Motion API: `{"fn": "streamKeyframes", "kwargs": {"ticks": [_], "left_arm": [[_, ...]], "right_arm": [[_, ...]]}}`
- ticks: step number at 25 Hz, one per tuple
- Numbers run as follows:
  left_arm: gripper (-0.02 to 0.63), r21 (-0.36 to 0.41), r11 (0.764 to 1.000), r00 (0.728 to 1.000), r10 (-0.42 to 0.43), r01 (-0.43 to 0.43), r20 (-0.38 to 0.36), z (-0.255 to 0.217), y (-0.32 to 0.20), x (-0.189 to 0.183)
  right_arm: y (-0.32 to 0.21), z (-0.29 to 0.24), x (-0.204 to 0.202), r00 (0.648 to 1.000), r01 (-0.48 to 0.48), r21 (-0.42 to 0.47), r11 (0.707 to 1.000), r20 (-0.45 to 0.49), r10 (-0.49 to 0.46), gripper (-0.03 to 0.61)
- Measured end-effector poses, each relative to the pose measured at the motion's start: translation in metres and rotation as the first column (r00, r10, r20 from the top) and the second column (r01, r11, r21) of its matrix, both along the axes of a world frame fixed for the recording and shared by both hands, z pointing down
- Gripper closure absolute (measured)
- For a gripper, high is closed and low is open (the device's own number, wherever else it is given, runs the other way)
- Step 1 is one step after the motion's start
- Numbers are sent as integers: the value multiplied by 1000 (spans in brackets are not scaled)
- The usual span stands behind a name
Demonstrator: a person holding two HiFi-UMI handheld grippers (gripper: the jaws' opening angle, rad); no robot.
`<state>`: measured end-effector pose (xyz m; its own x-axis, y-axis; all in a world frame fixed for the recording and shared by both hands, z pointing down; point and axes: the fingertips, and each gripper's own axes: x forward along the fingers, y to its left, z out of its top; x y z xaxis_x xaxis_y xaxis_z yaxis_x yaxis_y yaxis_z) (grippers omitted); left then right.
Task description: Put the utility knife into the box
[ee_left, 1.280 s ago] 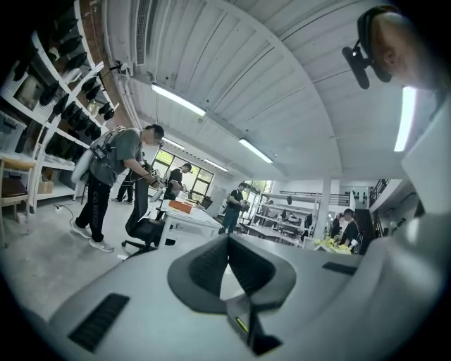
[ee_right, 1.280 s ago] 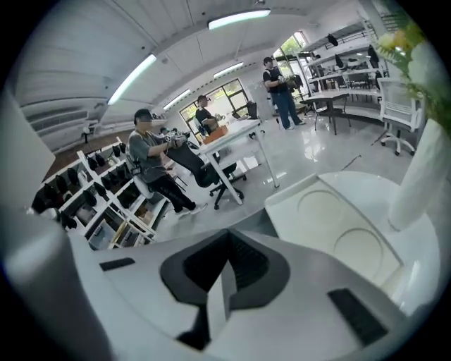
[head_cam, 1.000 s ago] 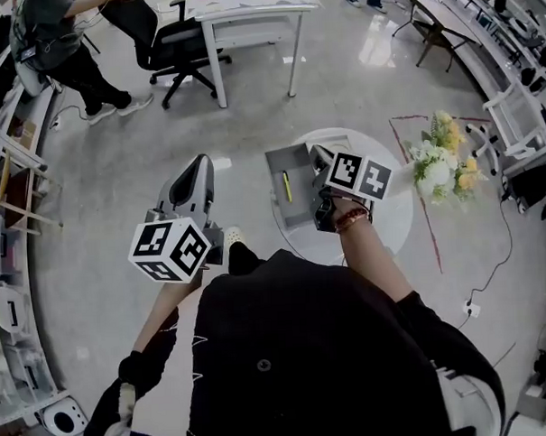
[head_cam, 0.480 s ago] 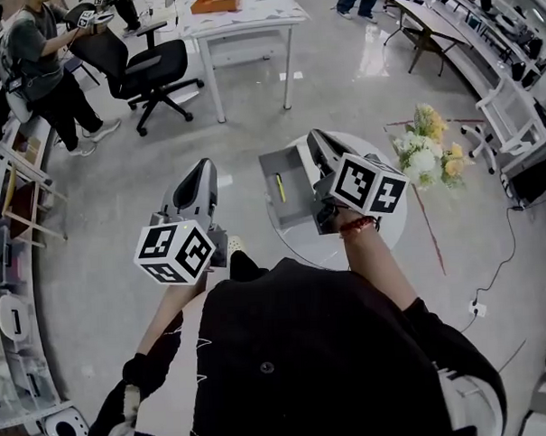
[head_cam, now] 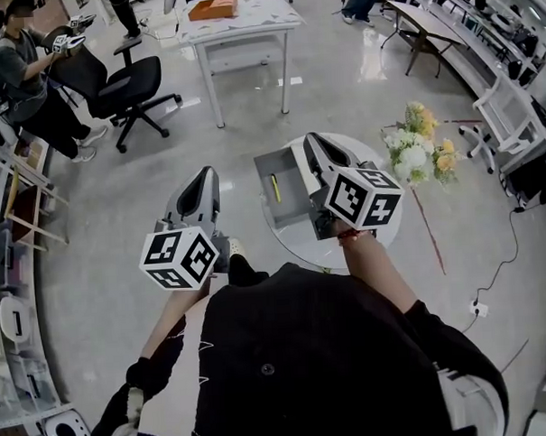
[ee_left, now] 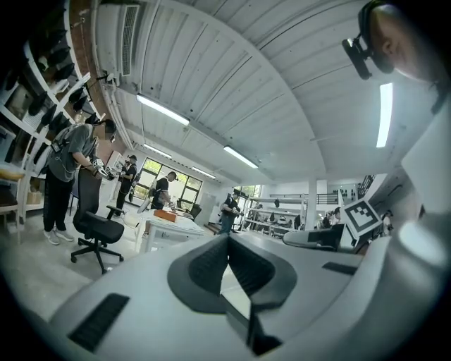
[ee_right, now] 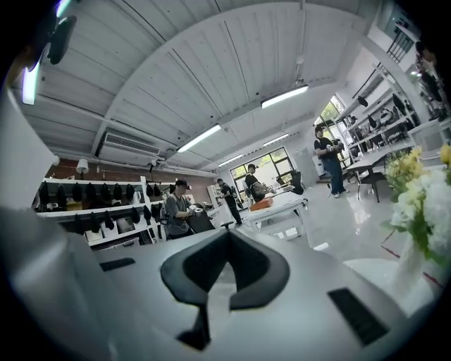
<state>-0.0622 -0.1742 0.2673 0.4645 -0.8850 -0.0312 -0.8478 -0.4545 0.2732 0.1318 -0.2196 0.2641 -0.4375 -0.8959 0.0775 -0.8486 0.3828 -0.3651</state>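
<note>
In the head view an open grey box (head_cam: 292, 201) stands on a small round white table (head_cam: 386, 224), with the yellow utility knife (head_cam: 274, 187) lying inside it. My right gripper (head_cam: 313, 144) is held over the box's right side, shut and holding nothing. My left gripper (head_cam: 205, 176) hangs over the floor left of the table, shut and holding nothing as well. In both gripper views the jaws point out into the room: the left gripper (ee_left: 227, 237) and the right gripper (ee_right: 227, 233) each show closed tips with nothing between them.
A vase of white and yellow flowers (head_cam: 420, 155) stands at the table's right edge. Farther back are a white desk (head_cam: 246, 17) with an orange box (head_cam: 214, 5), an office chair (head_cam: 114, 84) and a person (head_cam: 23, 79). Shelving runs along the left wall.
Both grippers have risen and tilted upward. The right gripper has shifted a little up and left over the box. The knife stays in the box.
</note>
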Motion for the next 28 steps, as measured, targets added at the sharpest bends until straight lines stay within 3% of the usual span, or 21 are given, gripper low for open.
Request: {"fn": "streamKeyframes", "kwargs": {"ticks": [9,28], "left_arm": [[603,-31,999,1000,4,-4,-6,14,-4,8],[603,-53,999,1000,9,-9,0,24,-32,8]], "right_arm": [[1,23,4,998,0,-52,999,-58,-3,574],[-26,38,3,998,-4,-83,997,-65,-2,574]]}}
